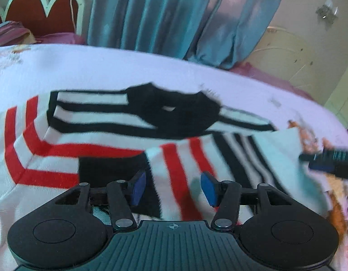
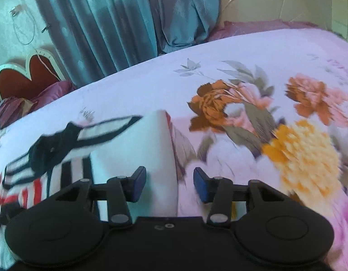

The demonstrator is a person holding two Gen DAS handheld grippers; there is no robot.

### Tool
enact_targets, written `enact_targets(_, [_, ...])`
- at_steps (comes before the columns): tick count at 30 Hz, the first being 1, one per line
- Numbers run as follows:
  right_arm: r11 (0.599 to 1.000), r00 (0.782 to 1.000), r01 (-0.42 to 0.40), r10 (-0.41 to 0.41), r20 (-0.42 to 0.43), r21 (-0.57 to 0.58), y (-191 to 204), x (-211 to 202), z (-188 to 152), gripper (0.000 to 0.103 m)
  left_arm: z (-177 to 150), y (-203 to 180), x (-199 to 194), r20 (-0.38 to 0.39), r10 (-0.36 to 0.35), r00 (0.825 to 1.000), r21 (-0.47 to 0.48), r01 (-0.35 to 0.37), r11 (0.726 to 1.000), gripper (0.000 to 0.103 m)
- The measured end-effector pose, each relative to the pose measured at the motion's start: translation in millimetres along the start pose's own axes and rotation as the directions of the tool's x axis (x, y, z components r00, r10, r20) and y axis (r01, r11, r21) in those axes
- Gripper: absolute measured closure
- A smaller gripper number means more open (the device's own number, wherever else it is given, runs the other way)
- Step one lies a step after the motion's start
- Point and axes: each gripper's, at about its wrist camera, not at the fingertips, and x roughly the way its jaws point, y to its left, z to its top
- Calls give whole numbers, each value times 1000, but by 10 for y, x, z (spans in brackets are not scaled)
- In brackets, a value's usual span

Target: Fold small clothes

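Shirt (image 1: 119,135) flat on bed (image 1: 106,67), collar far, right side part-folded in. Left claw (image 1: 172,187) wide, empty, above near hem; right claw (image 2: 169,184) wide, empty, at shirt's right edge. Pinch hem w/ both layers, lift low, fold evenly toward collar.

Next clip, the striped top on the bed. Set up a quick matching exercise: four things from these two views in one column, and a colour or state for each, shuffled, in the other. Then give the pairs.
Things:
1. curtain
2. collar of the striped top
3. left gripper
4. big flower on the bedspread

Colour or state:
A. yellow
B. jaws open, nothing between them
C. teal blue
D. black

Pairs: 1-C, 2-D, 3-B, 4-A
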Motion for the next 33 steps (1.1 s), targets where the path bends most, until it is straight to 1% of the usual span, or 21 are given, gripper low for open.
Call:
enact_targets(3, [999,999,-30,30,-14,42,-21,229,159,60,-69,-1,37,1,1,1000,20,-1,1000,50])
enact_targets(4, [998,999,-38,39,-14,46,-13,288,192,62,-74,-11,31,3,3,1000,25,-3,1000,50])
enact_targets(6, [996,997,-65,67,-33,54,-1,423,252,74,-73,-27,51,5,6,1000,19,-6,1000,50])
enact_targets(8, [994,996,-72,76,-47,79,-13,517,285,83,-75,-7,36,8,4,1000,8,-4,1000,50])
enact_targets(9, [993,995,-78,82,-50,85,-25,542,293,85,-79,5,32,9,3,1000,5,-3,1000,50])
enact_targets(10, [993,995,-83,87,-49,86,-31,541,291,90,-88,17,27,9,4,1000,5,-4,1000,50])
enact_targets(11, [994,996,-81,84,-42,70,-19,519,287,93,-99,21,24,10,7,1000,7,-7,1000,51])
enact_targets(12, [998,998,-62,63,-22,30,14,478,277,93,-113,15,22,14,11,1000,15,-11,1000,52])
enact_targets(13, [1000,1000,-18,18,6,-16,42,459,253,93,-126,-1,27,18,15,1000,28,-16,999,52])
enact_targets(14, [999,1000,19,-19,7,-37,36,502,236,94,-134,-19,33,21,23,1000,39,-24,999,52])
enact_targets(16, [1000,1000,1,-1,5,-15,-28,532,228,93,-122,-49,25,16,35,999,49,-36,998,52])
enact_targets(17, [1000,1000,10,-10,9,-25,-13,506,251,86,-107,-61,10,12,40,999,53,-41,998,52])
enact_targets(18, [999,999,28,-27,22,-27,-6,466,267,82,-88,-74,-16,11,42,999,54,-43,998,51])
enact_targets(20, [999,997,41,-40,62,-14,-15,328,301,78,-47,-124,-114,41,42,998,61,-45,997,51])
enact_targets(22, [999,995,24,-20,98,-43,60,185,321,76,3,-165,-174,77,26,997,66,-31,997,51])
enact_targets(24, [996,995,-1,10,101,-91,211,108,281,75,48,-178,-128,69,16,997,58,-20,998,51])
enact_targets(27, [985,996,-29,43,82,-173,429,91,146,76,36,-102,57,9,56,998,35,-56,998,51])
enact_targets(29, [975,998,-2,16,60,-221,504,155,40,77,-1,-31,96,12,48,999,35,-48,998,51])
enact_targets(31, [970,999,39,-32,33,-239,469,250,-69,77,-21,-36,99,11,49,999,57,-50,997,51])
enact_targets(33, [972,998,49,-38,50,-231,381,253,-114,78,-18,-17,97,6,47,999,48,-47,998,51])
